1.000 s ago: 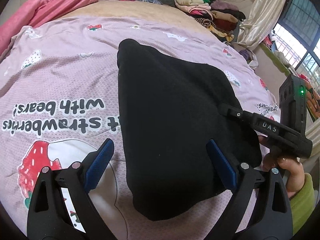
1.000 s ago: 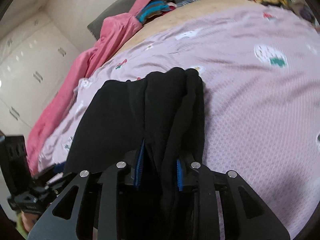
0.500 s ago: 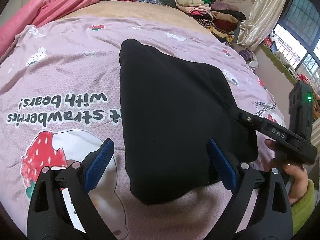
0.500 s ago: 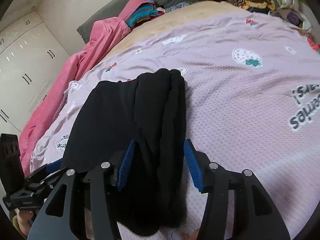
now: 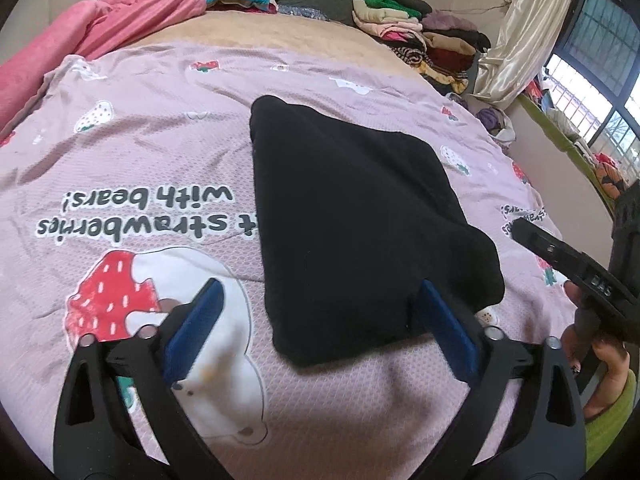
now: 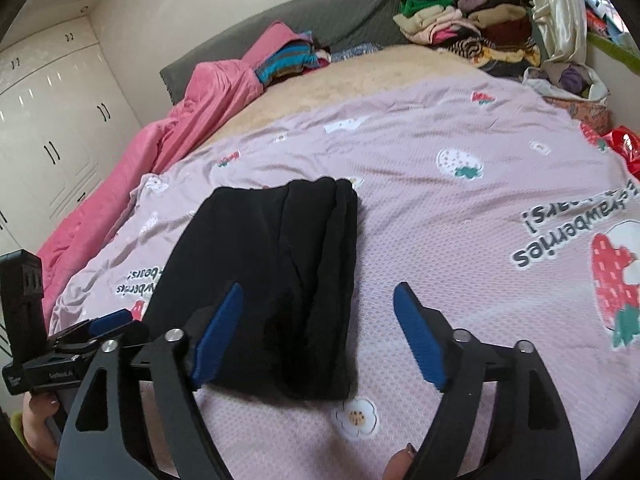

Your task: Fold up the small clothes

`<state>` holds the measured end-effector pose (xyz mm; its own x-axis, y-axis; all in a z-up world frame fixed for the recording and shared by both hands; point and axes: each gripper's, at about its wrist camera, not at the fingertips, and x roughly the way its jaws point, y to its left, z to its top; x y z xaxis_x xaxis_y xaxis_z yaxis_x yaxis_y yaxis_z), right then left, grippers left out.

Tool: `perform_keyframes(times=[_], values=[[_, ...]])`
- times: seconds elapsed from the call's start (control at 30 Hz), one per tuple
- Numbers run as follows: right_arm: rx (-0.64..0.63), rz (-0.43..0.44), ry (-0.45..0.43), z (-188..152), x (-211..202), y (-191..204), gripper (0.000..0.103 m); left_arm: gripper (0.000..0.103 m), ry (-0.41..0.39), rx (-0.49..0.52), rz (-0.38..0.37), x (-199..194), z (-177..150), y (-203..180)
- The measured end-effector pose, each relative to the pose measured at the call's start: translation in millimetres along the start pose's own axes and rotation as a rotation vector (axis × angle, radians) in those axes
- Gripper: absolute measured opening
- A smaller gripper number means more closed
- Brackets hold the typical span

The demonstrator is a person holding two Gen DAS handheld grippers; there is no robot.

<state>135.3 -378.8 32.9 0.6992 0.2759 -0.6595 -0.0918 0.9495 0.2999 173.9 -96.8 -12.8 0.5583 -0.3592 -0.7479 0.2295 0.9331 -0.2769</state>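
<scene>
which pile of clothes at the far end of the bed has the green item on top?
The stack by the curtain: a green garment sits on its top. The other pile, by the pink blanket, shows striped blue and pink instead.

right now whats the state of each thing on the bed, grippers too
black garment: folded, lying flat on the bedspread, not held
left gripper: opening, nothing gripped
right gripper: opening, pads off the garment
pink bedspread: spread out, lightly wrinkled
pink quilt: bunched up

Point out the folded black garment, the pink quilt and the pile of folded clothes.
Folded black garment [image 5: 352, 216]: left wrist view, top layer.
Pink quilt [image 6: 208, 96]: right wrist view, bunched middle.
Pile of folded clothes [image 6: 468, 28]: right wrist view, centre.
</scene>
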Motion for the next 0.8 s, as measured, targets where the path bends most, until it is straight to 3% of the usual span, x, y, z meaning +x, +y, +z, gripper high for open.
perform_keyframes(times=[0.17,0.5,0.8], values=[[0.012,-0.011,-0.061,-5.8,-25.0,5.9,0.096,0.093,-0.027,-0.003,0.004,-18.2,-4.8,1.6],[-0.014,0.027,-0.143,-33.9,-73.5,36.3,0.098,0.093,-0.099,0.006,0.020,-56.5,-32.8,8.6],[-0.101,-0.068,-0.218,-67.7,-96.1,65.7,0.099,0.093,-0.150,0.071,0.041,-78.9,-68.8,8.8]])
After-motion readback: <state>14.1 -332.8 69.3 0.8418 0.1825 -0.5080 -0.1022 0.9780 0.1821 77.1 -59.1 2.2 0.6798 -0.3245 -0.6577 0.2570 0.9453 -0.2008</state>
